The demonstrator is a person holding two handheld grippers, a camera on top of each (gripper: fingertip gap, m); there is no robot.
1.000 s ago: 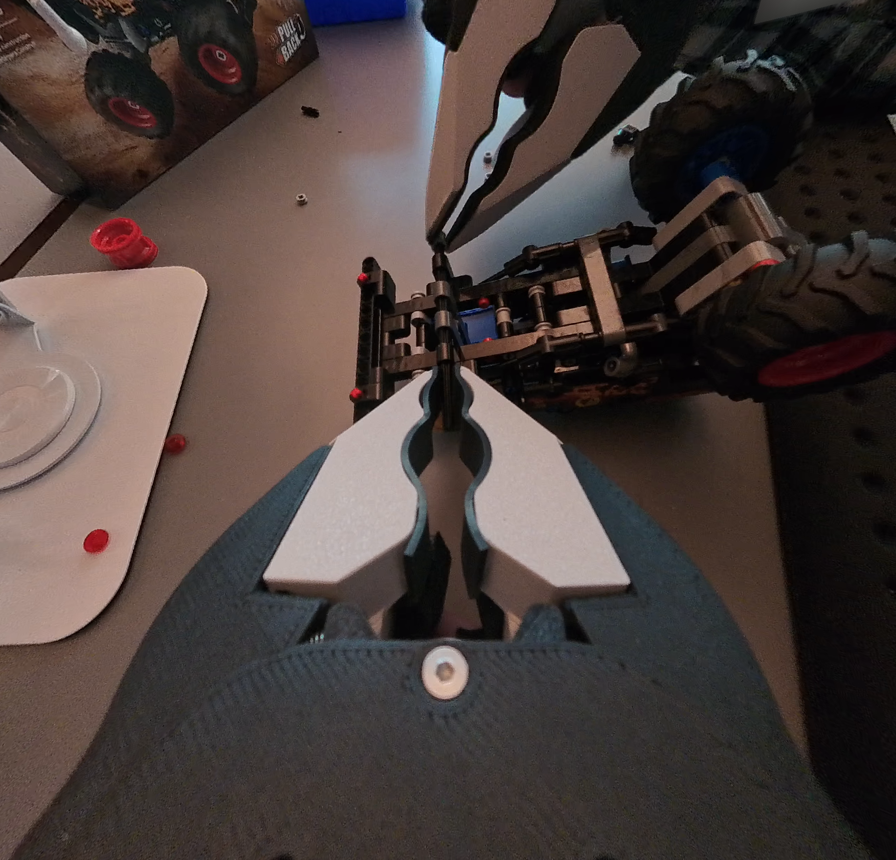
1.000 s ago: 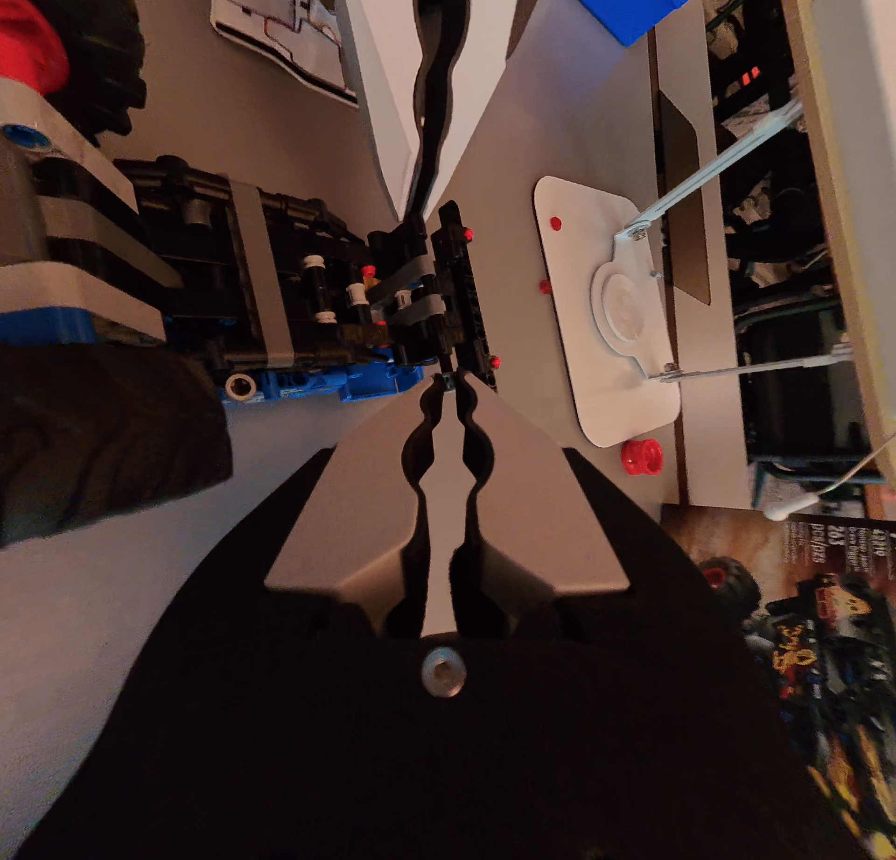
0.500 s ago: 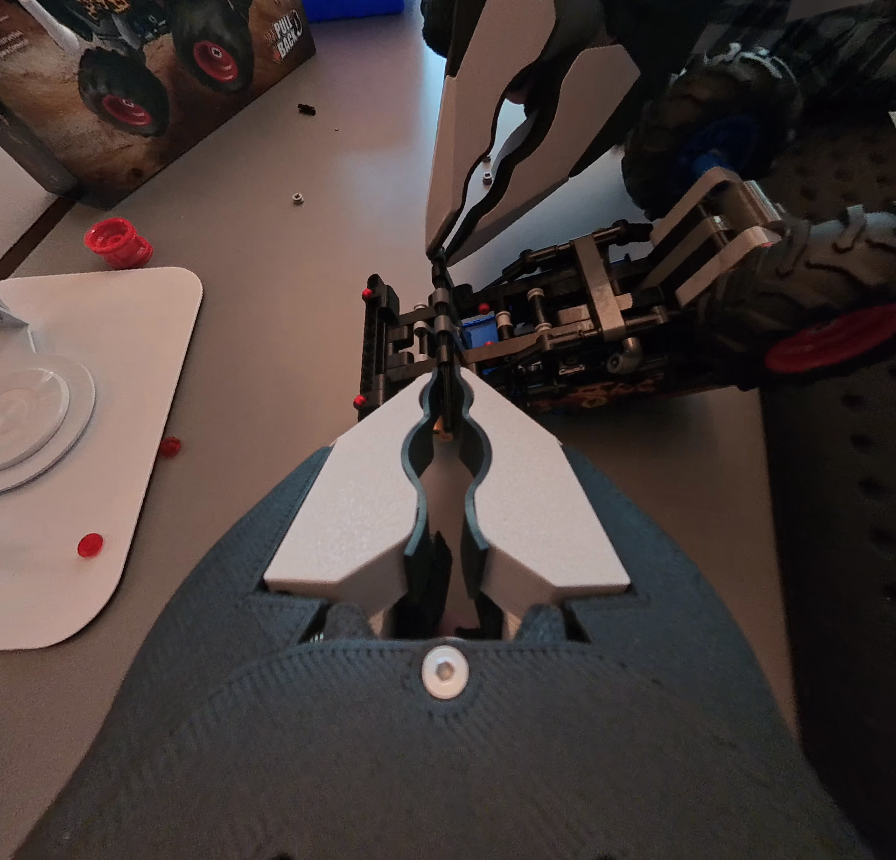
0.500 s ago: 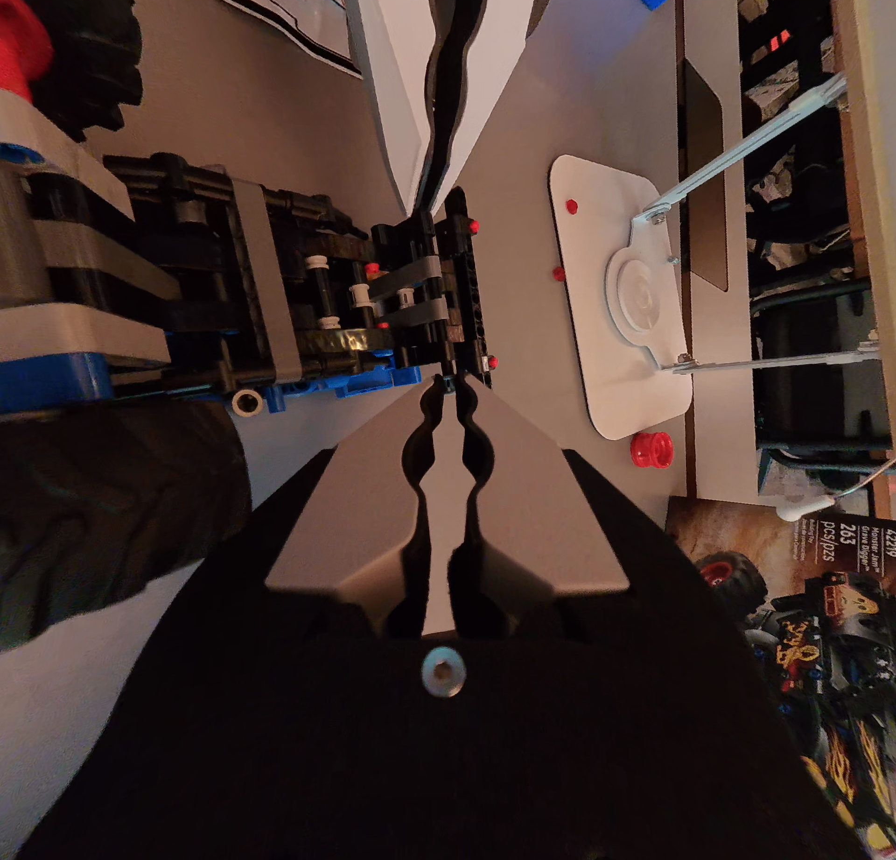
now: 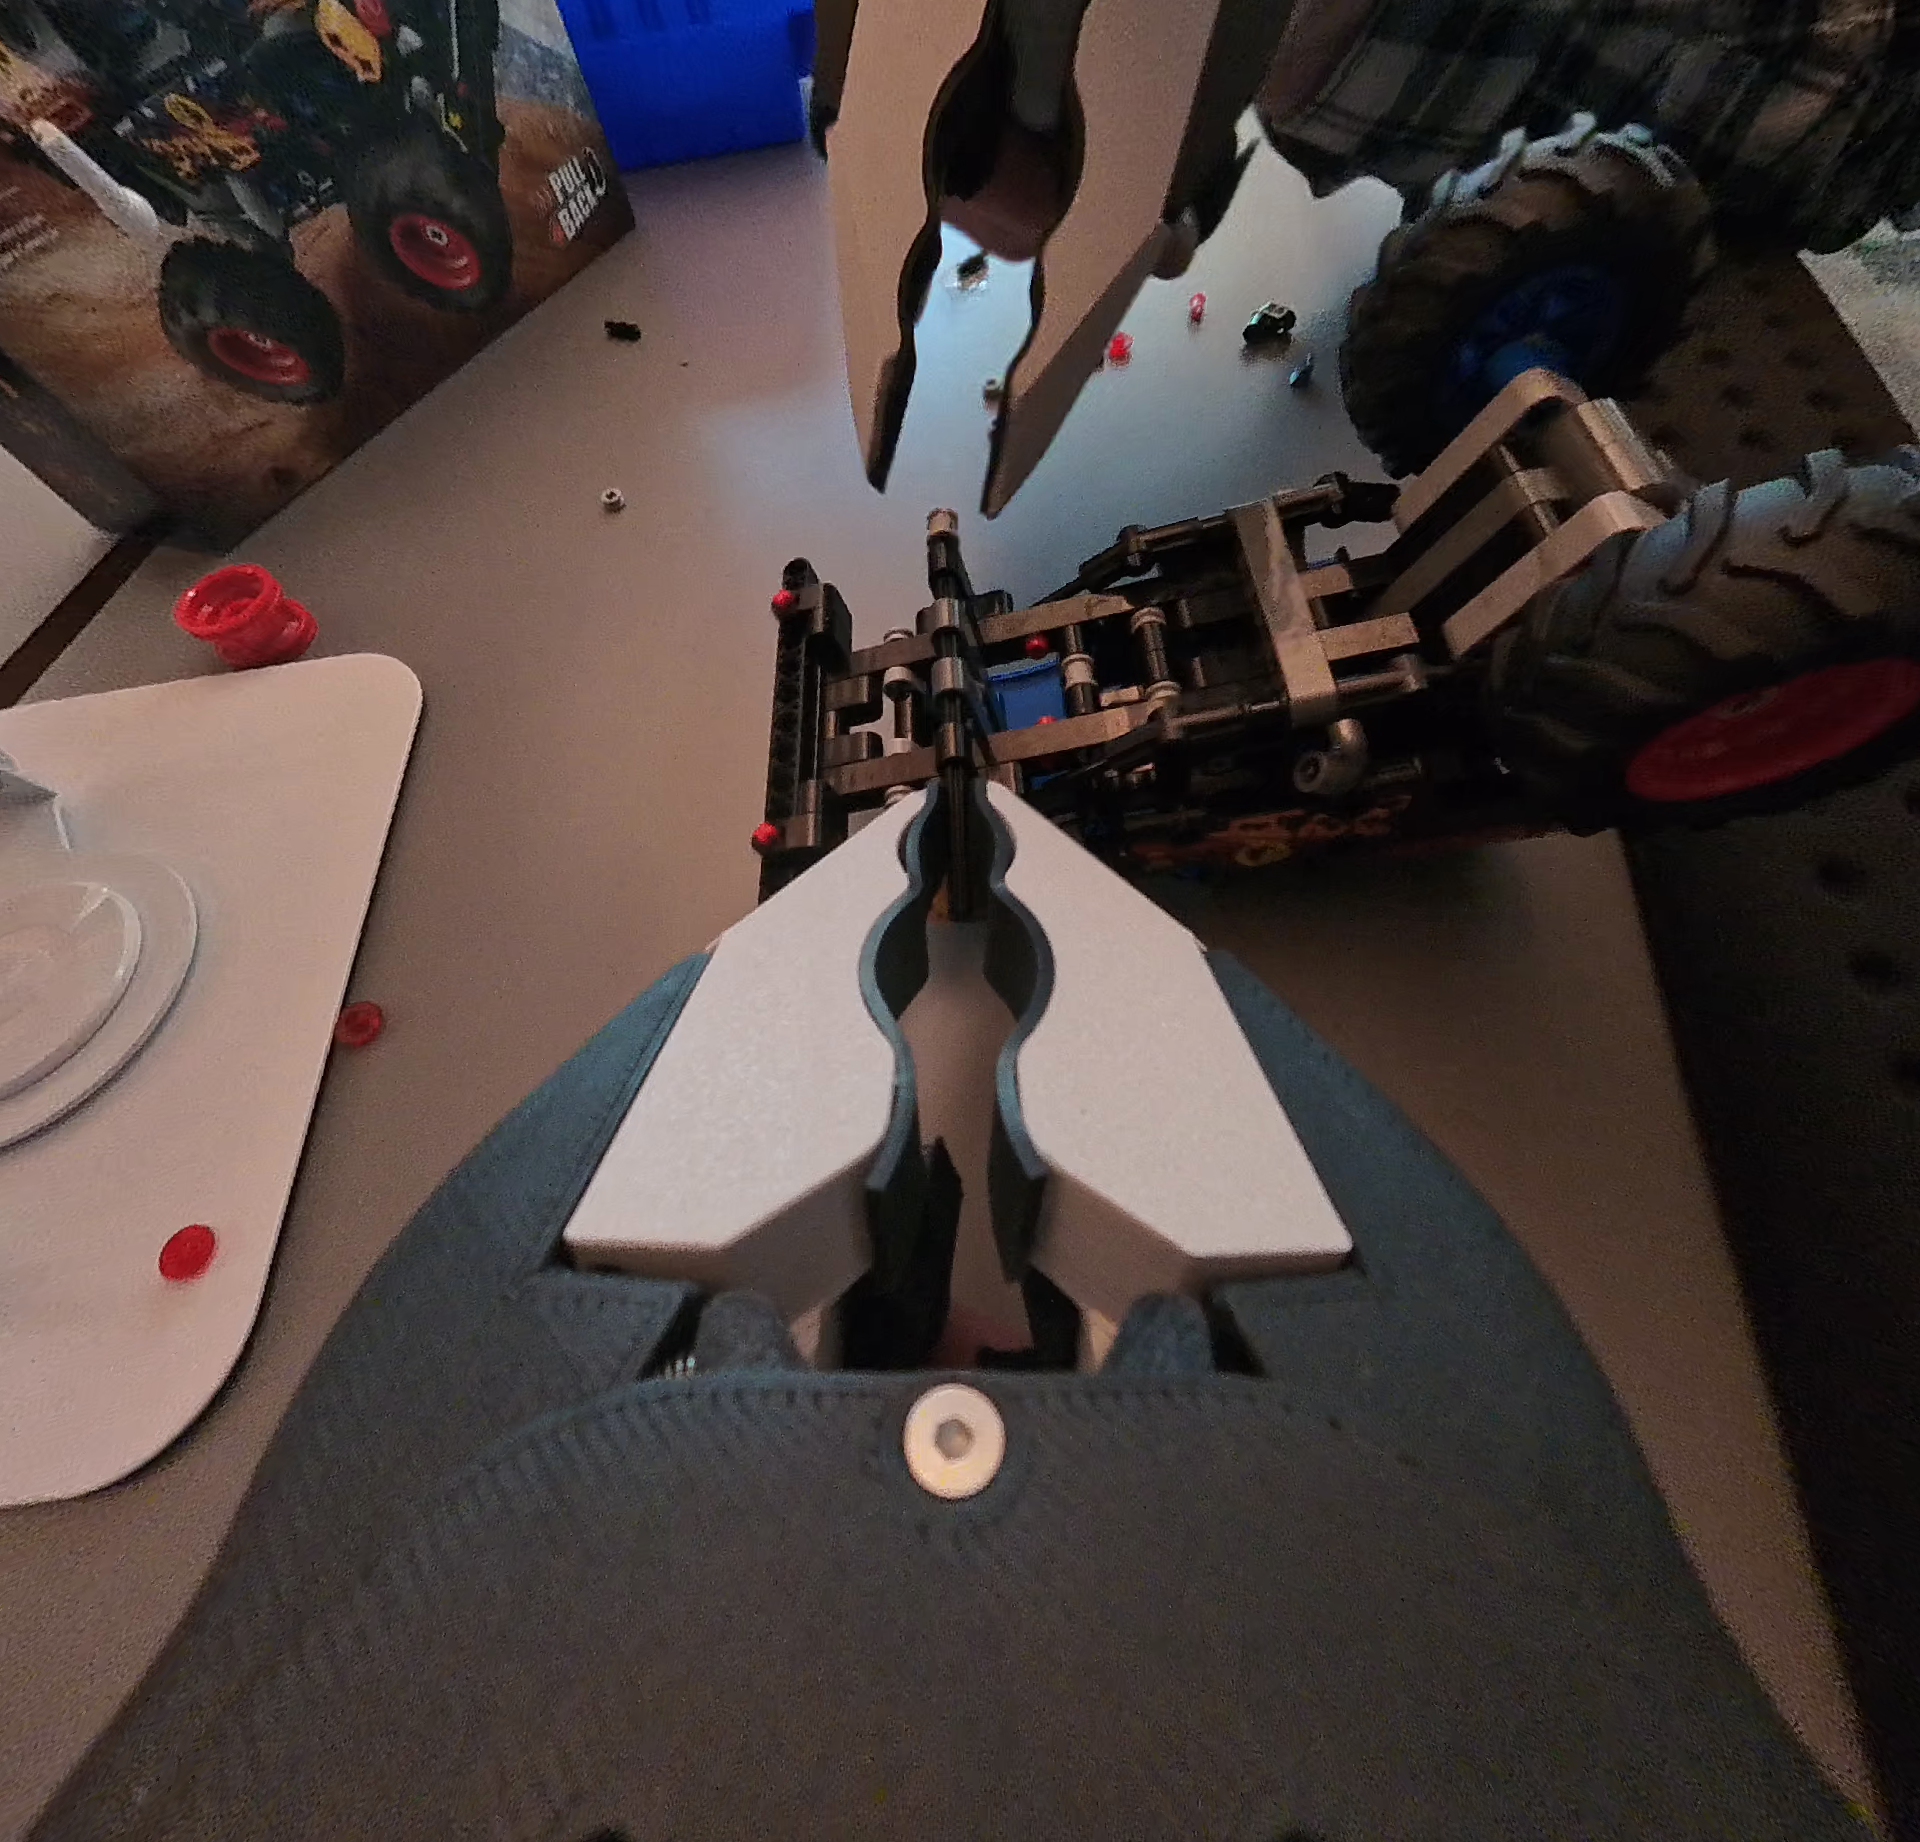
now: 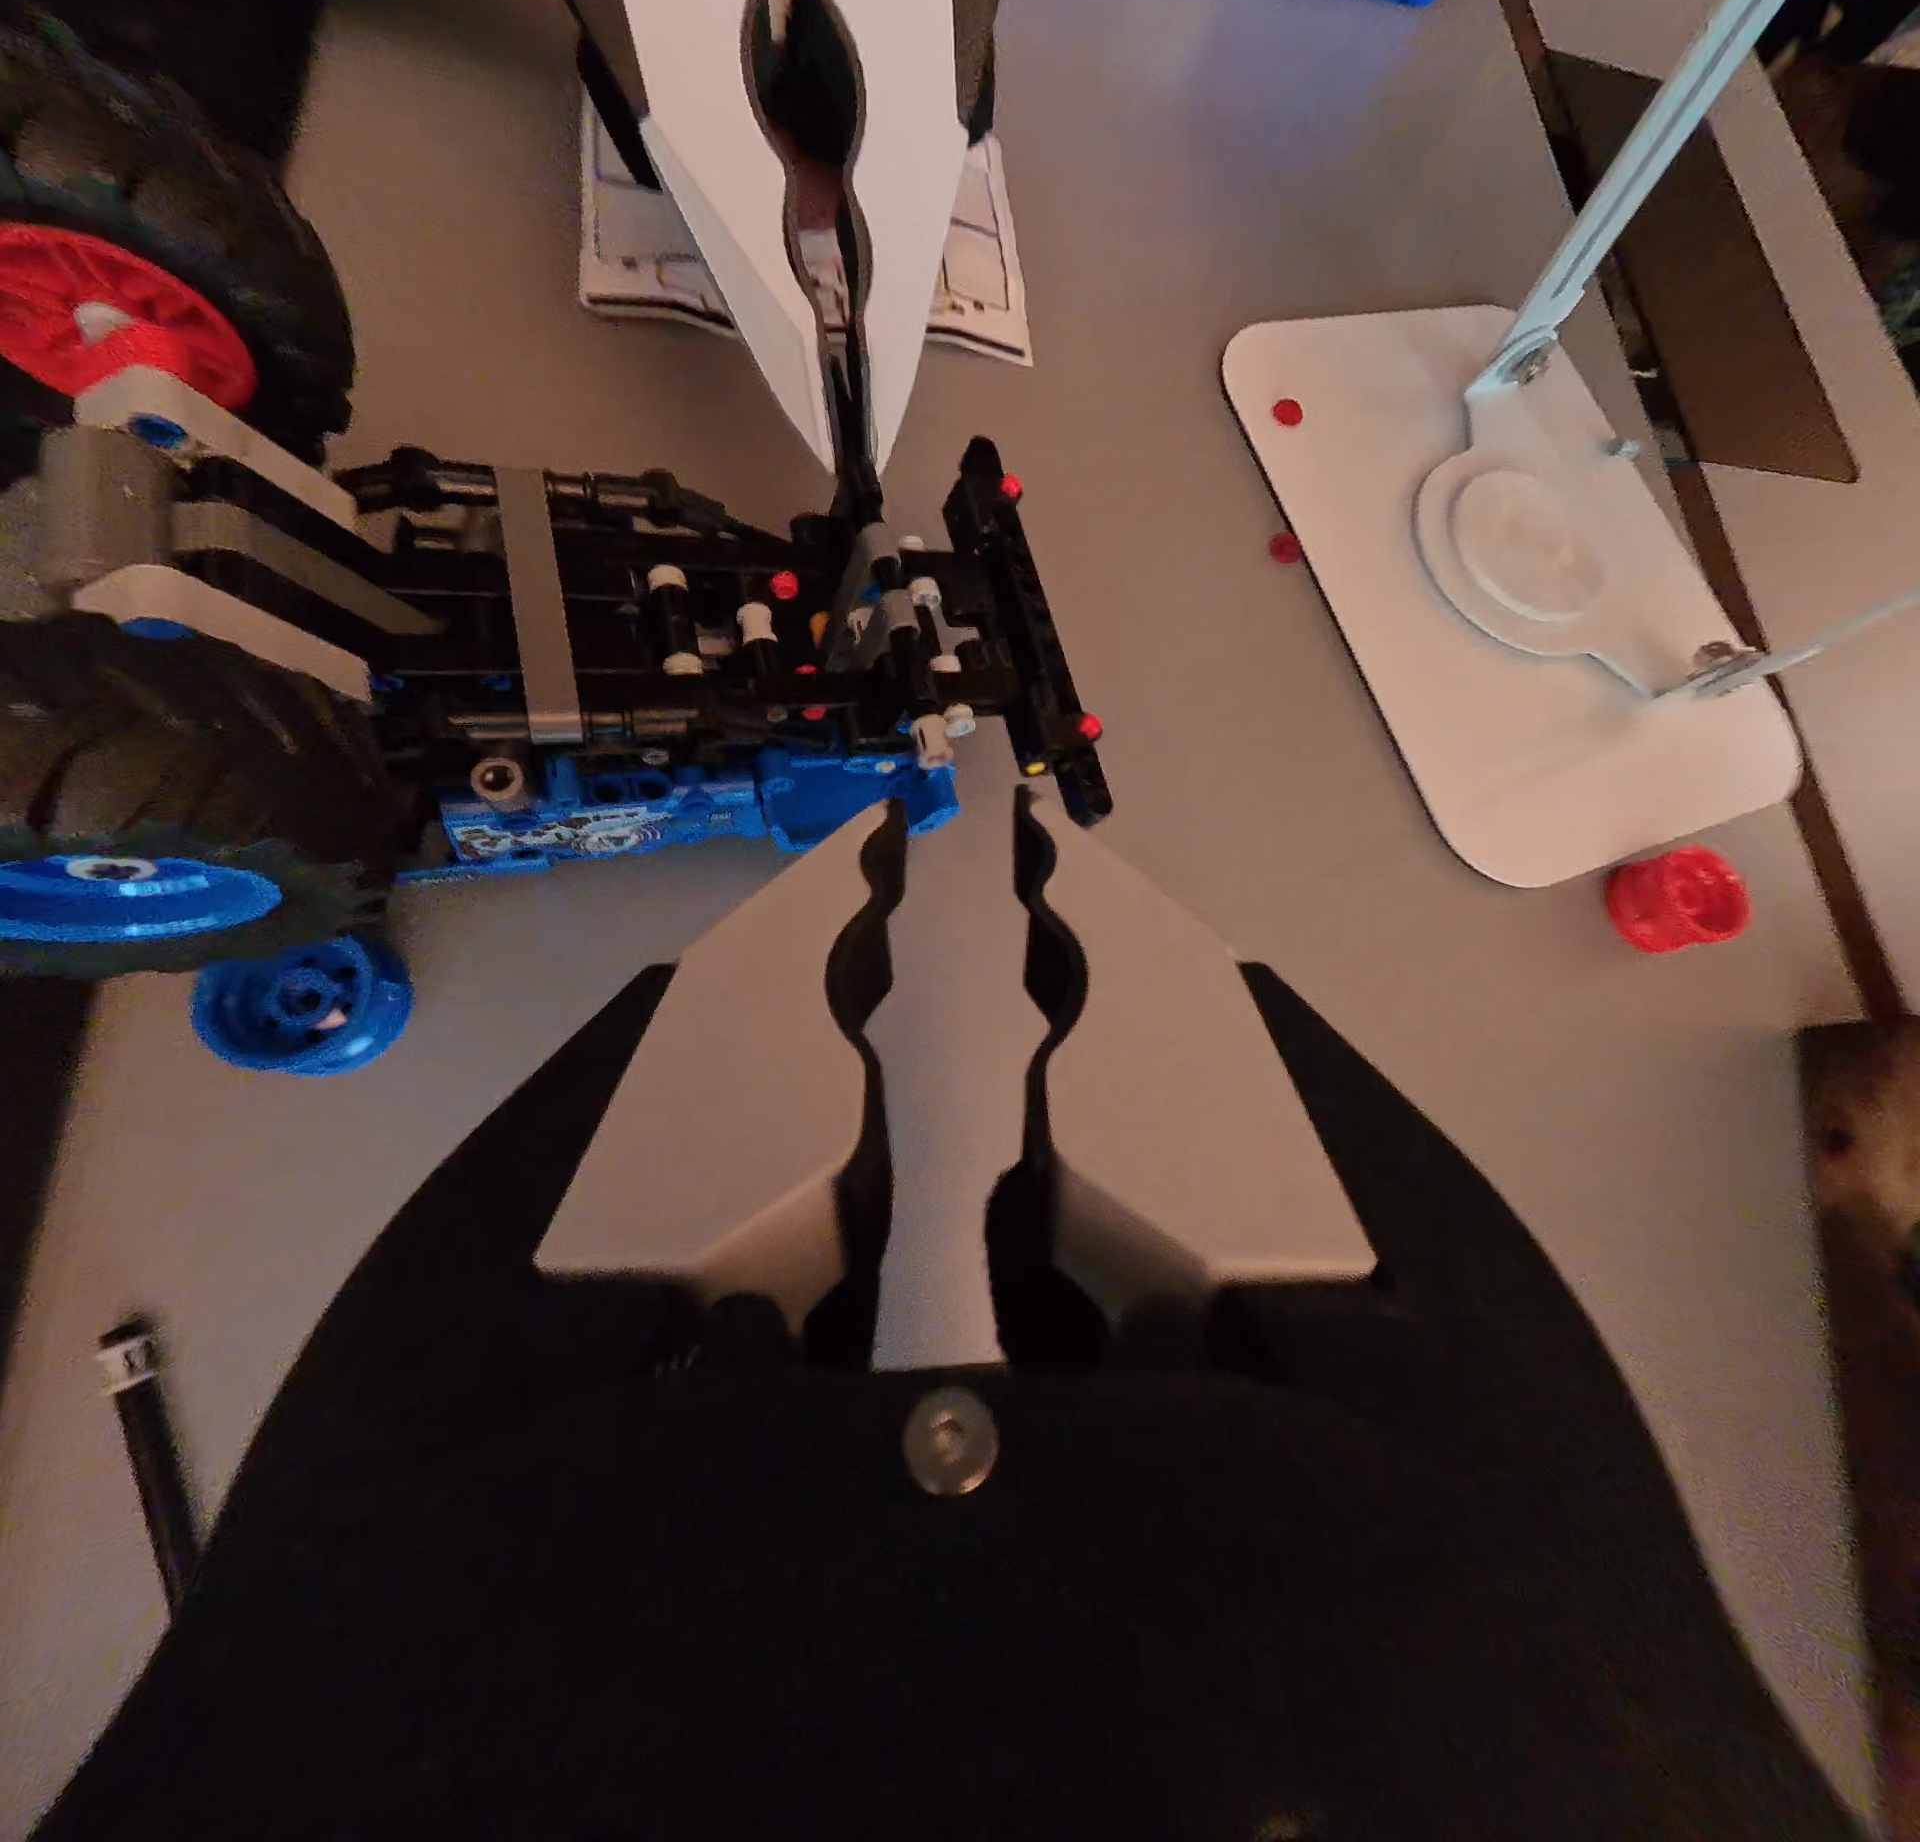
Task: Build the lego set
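The partly built lego truck chassis [image 5: 1143,691] lies on the grey table, with black tyres on red hubs [image 5: 1766,743] at its right end. My left gripper [image 5: 958,800] is shut on a black axle [image 5: 951,649] that runs through the chassis front. My right gripper [image 6: 956,800] is open and empty, just short of the chassis front [image 6: 914,649]. In the left wrist view the right gripper [image 5: 935,499] hangs open just above the axle's far tip. In the right wrist view the left gripper [image 6: 857,462] is shut on the axle beyond the chassis.
The lego box [image 5: 260,182] and a blue bin [image 5: 675,36] stand at the back left. A white stand base [image 5: 156,961] lies left, with a red hub [image 5: 244,613] beside it. A loose blue hub [image 6: 301,1003], a black axle [image 6: 151,1449] and a booklet [image 6: 644,265] lie around the truck. Spacing between my two grippers at the tips: around 8 cm.
My right gripper has let go of the axle's far end, opened and drawn back from the chassis. My left gripper stays shut on the axle.
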